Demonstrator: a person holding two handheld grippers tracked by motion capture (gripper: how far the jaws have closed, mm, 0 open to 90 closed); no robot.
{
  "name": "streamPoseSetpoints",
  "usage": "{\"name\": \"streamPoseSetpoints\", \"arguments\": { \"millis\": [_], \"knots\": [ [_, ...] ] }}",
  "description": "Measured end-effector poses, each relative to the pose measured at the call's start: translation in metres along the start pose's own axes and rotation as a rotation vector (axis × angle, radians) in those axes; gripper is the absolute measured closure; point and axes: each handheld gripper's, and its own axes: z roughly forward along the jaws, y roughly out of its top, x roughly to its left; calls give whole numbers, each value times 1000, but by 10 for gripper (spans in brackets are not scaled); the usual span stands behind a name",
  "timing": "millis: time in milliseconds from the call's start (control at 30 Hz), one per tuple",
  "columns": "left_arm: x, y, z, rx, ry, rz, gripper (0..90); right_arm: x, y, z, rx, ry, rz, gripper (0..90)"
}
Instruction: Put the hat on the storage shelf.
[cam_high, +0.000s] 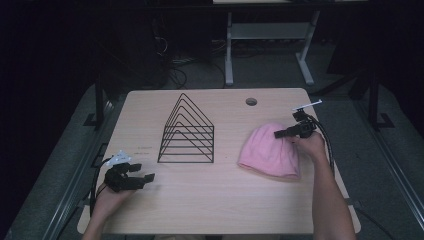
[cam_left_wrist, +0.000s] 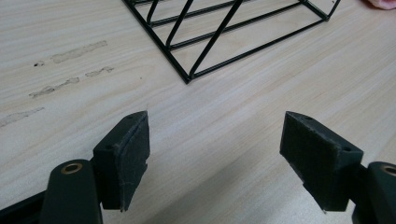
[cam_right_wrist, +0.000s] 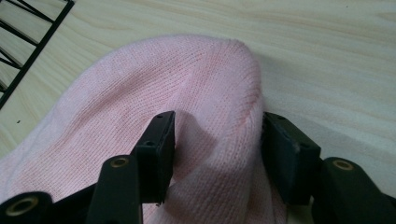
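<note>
The pink hat (cam_right_wrist: 187, 116) sits right of the wire rack (cam_high: 187, 131); our right hand-held gripper (cam_right_wrist: 217, 140) pinches a fold near its crown. We risk the thin knit slipping out. Our left hand-held gripper (cam_left_wrist: 217, 154) stands apart, empty.

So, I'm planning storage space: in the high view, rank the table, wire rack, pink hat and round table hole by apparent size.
1. Table
2. Wire rack and pink hat: these look alike in footprint, so no ranking between them
3. Round hole

Both grippers black: left gripper (cam_high: 131, 176), right gripper (cam_high: 288, 132). Felt-faced pads (cam_left_wrist: 322, 161), brass-ringed screw holes, black trailing cables, pale top plates. Forearms unsleeved.
</note>
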Motion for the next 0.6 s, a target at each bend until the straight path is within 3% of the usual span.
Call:
{"name": "streamPoseSetpoints", "arguments": {
  "millis": [133,433,600],
  "knots": [
    [1,-1,-2,-1,3,-3,240,-3,0,-2,-12,5,19,413],
    [1,0,1,8,1,3,240,-5,-1,-3,-10,14,44,427],
    [0,0,1,14,-1,5,240,-4,-4,0,-8,24,25,590]
  ]
}}
